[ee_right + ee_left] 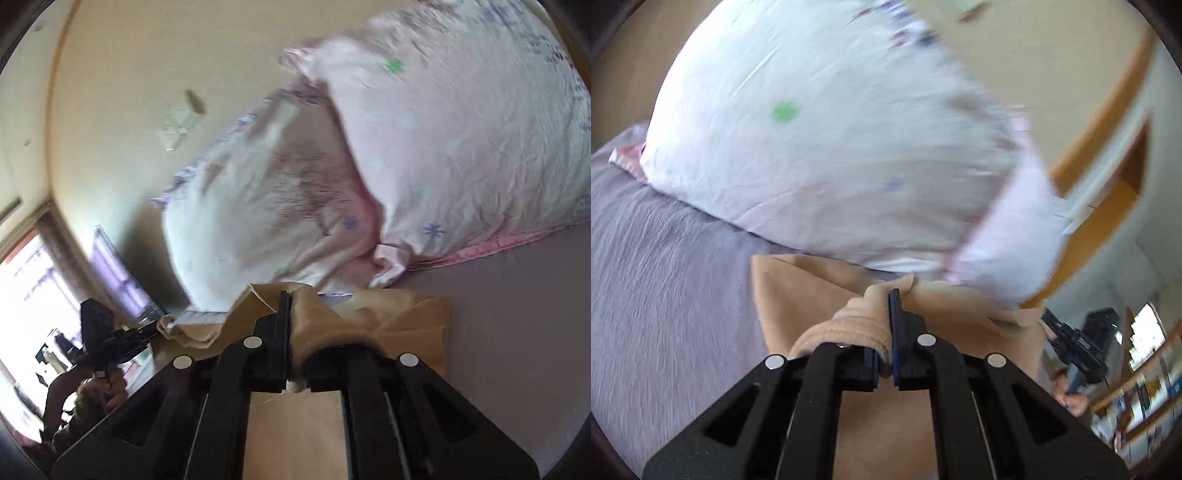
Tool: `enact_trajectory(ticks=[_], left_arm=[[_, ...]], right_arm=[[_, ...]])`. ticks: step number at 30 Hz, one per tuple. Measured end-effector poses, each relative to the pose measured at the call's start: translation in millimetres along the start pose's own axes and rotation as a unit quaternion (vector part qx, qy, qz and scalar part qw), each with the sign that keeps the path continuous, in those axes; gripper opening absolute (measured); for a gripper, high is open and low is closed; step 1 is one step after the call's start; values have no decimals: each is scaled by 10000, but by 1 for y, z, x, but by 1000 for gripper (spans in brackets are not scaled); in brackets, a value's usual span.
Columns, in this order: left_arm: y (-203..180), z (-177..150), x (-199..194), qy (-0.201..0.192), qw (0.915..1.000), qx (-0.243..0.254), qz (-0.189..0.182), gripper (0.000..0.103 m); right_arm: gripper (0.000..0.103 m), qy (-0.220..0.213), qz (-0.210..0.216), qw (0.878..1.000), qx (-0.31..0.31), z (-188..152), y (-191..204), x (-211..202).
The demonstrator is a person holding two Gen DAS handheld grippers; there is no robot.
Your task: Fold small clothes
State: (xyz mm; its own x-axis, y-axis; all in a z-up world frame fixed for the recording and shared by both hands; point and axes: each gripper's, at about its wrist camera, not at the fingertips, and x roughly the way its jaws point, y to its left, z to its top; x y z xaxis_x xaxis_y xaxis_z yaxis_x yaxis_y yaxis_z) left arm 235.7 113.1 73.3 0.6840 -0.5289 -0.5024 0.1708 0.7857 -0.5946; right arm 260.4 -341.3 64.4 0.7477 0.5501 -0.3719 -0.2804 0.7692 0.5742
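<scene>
Both grippers hold the same tan cloth (812, 291) over the bed (665, 277). The left gripper (886, 332) is closed on a bunched edge of it, and the right gripper (288, 325) is closed on another edge. The cloth hangs between them, near a big pillow (812, 129).

The step in hand seems to be the lifting and spreading of the cloth, before the fold itself. The next move probably calls for laying it flat on the bed, with both edges kept level so no wrinkle stays.

Both views are blurred. The lower part of the cloth is hidden behind the grippers, so its kind and full shape cannot be told.
</scene>
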Motion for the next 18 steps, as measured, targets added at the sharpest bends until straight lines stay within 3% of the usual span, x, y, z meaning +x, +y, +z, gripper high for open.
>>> enact_trajectory(ticks=[2, 4, 5, 7, 8, 9, 10, 11, 13, 15, 18], left_arm=[[25, 10, 43, 301, 9984, -352, 333, 4], [46, 9, 63, 546, 9948, -783, 366, 5], [55, 6, 65, 589, 9927, -1014, 271, 5], [62, 4, 60, 647, 9901, -1243, 33, 9], [63, 4, 53, 655, 9893, -1306, -25, 15], [63, 5, 46, 620, 9893, -1324, -1, 37], [63, 6, 36, 528, 9900, -1304, 33, 58], [61, 6, 22, 388, 9916, -1235, 78, 63], [57, 5, 3, 310, 9936, -1080, 87, 65], [56, 0, -7, 434, 9944, -961, 70, 65], [55, -18, -13, 796, 9928, -886, 114, 65]], right_arm=[[7, 369, -342, 9967, 638, 0, -32, 40], [7, 734, -568, 9909, 971, -4, -46, 64], [13, 853, -675, 9890, 999, -4, -48, 71], [54, 774, -847, 9891, 927, -1, -45, 71], [94, 544, -967, 9900, 872, 4, -42, 65], [102, 234, -984, 9916, 806, 6, -38, 55], [102, -4, -772, 9940, 776, 8, -34, 41], [102, -5, -545, 9953, 806, 8, -32, 33], [102, 168, -159, 9964, 819, 1, -28, 23], [102, 489, -79, 9957, 781, -13, -29, 20], [102, 1181, -579, 9883, 777, -30, -36, 41]])
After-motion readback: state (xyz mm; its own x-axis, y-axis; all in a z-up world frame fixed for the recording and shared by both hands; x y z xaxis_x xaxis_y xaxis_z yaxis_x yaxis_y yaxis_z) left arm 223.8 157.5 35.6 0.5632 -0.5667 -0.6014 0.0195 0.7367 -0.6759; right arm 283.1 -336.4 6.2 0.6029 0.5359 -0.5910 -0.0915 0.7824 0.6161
